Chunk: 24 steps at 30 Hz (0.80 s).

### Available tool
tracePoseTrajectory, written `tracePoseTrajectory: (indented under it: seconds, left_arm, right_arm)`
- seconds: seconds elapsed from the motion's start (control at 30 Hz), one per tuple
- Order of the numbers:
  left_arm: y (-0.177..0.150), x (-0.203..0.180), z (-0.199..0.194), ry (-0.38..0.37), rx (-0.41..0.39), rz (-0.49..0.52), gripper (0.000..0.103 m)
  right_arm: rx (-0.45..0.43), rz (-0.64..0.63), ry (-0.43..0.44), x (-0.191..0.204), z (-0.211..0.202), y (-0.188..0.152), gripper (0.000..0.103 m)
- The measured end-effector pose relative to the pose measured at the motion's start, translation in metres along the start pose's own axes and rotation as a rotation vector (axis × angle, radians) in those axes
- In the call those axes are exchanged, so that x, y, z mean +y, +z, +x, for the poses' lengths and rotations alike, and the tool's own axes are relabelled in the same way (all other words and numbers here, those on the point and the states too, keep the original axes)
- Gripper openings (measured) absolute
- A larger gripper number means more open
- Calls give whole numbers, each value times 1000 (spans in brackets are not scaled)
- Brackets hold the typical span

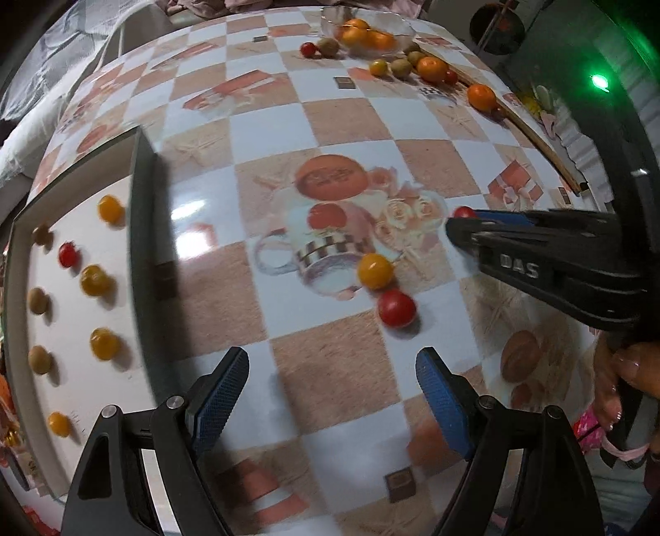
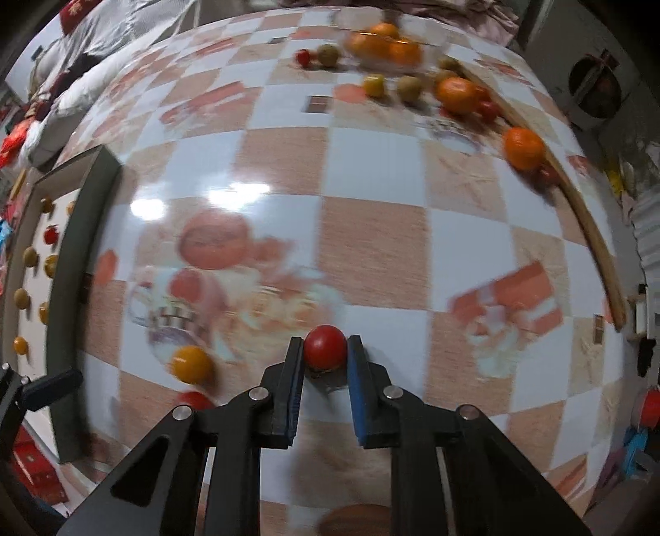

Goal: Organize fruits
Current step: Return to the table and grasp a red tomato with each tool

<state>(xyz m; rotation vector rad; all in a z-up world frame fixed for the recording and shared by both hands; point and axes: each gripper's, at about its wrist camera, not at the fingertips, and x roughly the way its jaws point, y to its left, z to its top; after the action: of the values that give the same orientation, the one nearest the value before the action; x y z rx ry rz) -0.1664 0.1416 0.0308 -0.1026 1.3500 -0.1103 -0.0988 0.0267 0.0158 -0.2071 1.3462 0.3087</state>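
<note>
- A red cherry tomato point(image 2: 325, 346) is clamped between the right gripper point(image 2: 326, 350) fingers, low over the checked tabletop point(image 2: 371, 247).
- A yellow tomato point(image 1: 375, 270) and another red tomato point(image 1: 397, 308) are seen lying nearby.
- The left gripper point(image 1: 332, 396) fingers are held wide, empty, beside the white tray point(image 1: 78, 383).

The surface point(image 1: 264, 123) wore a glossy checked oilcloth that mirrored lamp glare; the round red tomato point(image 2: 325, 346) looked smooth and shiny; the right hand-held gripper point(image 2: 325, 371) was matt black plastic with rough blue rubbery pads point(image 2: 358, 396) and bright metal pins; the clear glass bowl point(image 1: 402, 35) gleamed.
</note>
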Motion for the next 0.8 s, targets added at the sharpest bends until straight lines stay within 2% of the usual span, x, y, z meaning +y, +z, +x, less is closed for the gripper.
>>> tracePoseTrajectory:
  seconds: [0.3,0.33,0.4,0.47,0.5,0.53,0.57,0.6,0.7,0.8]
  left_arm:
    - [21,-23,26,16,13,-11,83]
    - [22,-24,28,22,14,-11,77]
    - [23,-26,29,49,11,-2,71]
    - [24,-27,27,76,2,9,59]
    - [24,-26,27,77,-4,11,50]
    - [25,-25,26,75,-9,12,35]
    - [26,-24,25,70,-11,13,28]
    - [27,-21,24,53,-6,8,25]
    - [29,-4,20,-19,4,-44,25]
    - [27,11,18,-59,18,-76,24]
  right_arm:
    - [-12,81,27,-29,-4,-10,22]
    - [-13,85,30,-30,-4,-11,22]
    - [-17,91,36,-32,-5,-13,22]
    - [-21,95,41,-35,-6,-15,22]
    - [-22,97,43,-35,-6,-16,22]
    - [-23,99,44,-37,-7,-18,22]
    - [-23,100,45,-39,-8,-19,22]
    - [-23,100,44,-36,-7,-17,22]
    - [-22,100,41,-35,-7,-17,22]
    - [-24,119,52,-37,-7,-17,22]
